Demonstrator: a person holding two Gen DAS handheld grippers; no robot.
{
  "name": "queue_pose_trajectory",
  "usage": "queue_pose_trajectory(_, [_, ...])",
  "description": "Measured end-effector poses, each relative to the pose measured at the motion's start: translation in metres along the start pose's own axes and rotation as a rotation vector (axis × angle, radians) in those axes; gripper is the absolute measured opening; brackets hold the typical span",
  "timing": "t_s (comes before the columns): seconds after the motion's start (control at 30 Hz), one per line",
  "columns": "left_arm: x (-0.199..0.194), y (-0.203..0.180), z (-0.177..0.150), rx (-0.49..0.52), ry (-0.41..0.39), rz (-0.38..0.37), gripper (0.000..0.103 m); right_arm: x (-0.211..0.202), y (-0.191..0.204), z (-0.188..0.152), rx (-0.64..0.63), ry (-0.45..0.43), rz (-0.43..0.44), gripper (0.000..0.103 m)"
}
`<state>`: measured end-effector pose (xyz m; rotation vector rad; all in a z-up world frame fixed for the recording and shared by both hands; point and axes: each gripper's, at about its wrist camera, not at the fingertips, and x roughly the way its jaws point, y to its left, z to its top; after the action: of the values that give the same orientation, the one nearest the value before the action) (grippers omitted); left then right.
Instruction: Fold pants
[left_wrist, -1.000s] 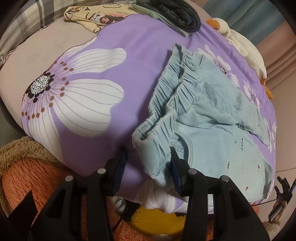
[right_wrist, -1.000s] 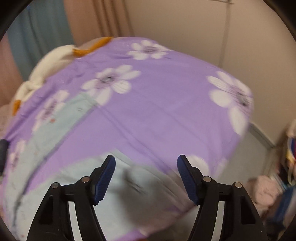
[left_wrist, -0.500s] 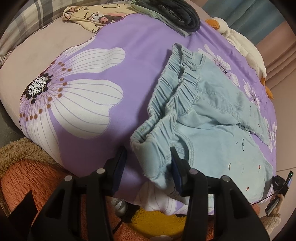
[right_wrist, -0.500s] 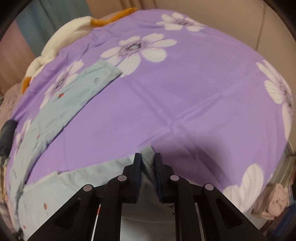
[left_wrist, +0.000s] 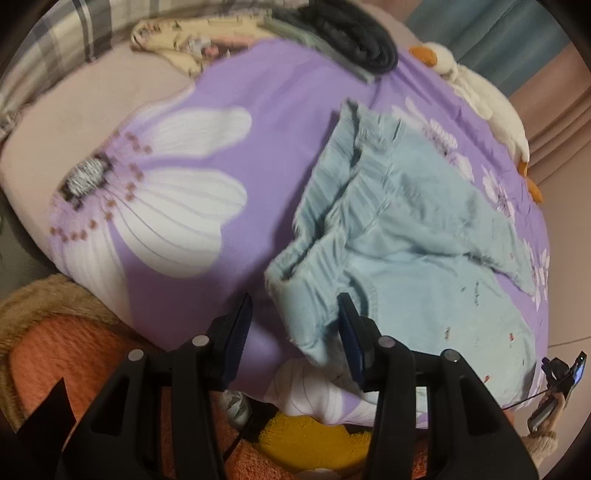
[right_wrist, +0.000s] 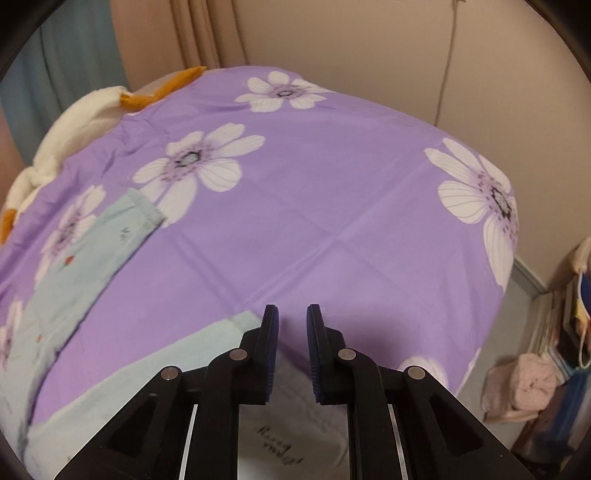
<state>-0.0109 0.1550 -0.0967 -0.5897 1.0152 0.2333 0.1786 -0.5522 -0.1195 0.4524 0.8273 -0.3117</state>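
1. Pants (left_wrist: 424, 258): light blue, lying flat on the purple flowered sheet (left_wrist: 266, 110) of the bed. The gathered waistband is bunched at the near edge of the bed. The two legs run away from it across the sheet toward the far side.
2. Left tool (left_wrist: 293, 306): jaws about half open at the near edge of the bed, set astride the waistband corner. The right finger (left_wrist: 349, 332) lies against the cloth. The left finger (left_wrist: 240, 328) stands clear of it, over bare sheet.
3. Right tool (right_wrist: 291, 314): jaws drawn narrow, a thin gap showing between the tips, at the hem of the nearer leg by the near edge. The hem corner meets the left finger (right_wrist: 267, 332) and pale cloth passes under the tool. Whether the pads pinch that cloth cannot be told.
4. Farther leg: hem lies flat on the sheet, toward the far left of the right wrist view.
5. Surroundings: white plush toy (left_wrist: 480, 99) along the far edge; dark folded clothes (left_wrist: 354, 33) at the far corner.
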Motion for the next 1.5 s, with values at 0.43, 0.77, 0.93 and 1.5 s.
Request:
queue_pose_trajectory(0.43, [-0.051, -0.057, 0.022, 0.132, -0.206, -0.075, 0.086, -0.087, 0.087, -0.034, -0.145, -0.087, 0.295, 0.075])
queue_pose_trajectory(0.77, [0.020, -0.081, 0.010, 0.172, -0.049, -0.089, 0.086, -0.020, 0.145, -0.098, -0.147, 0.071, 0.394, 0.077])
queue_pose_trajectory(0.93, [0.046, -0.074, 0.005, 0.150, 0.014, -0.053, 0.086, -0.011, 0.161, -0.117, -0.231, 0.036, 0.322, 0.077])
queue_pose_trajectory(1.5, [0.055, -0.080, -0.002, 0.198, -0.007, -0.051, 0.102, -0.011, 0.169, -0.126, -0.320, -0.014, 0.262, 0.079])
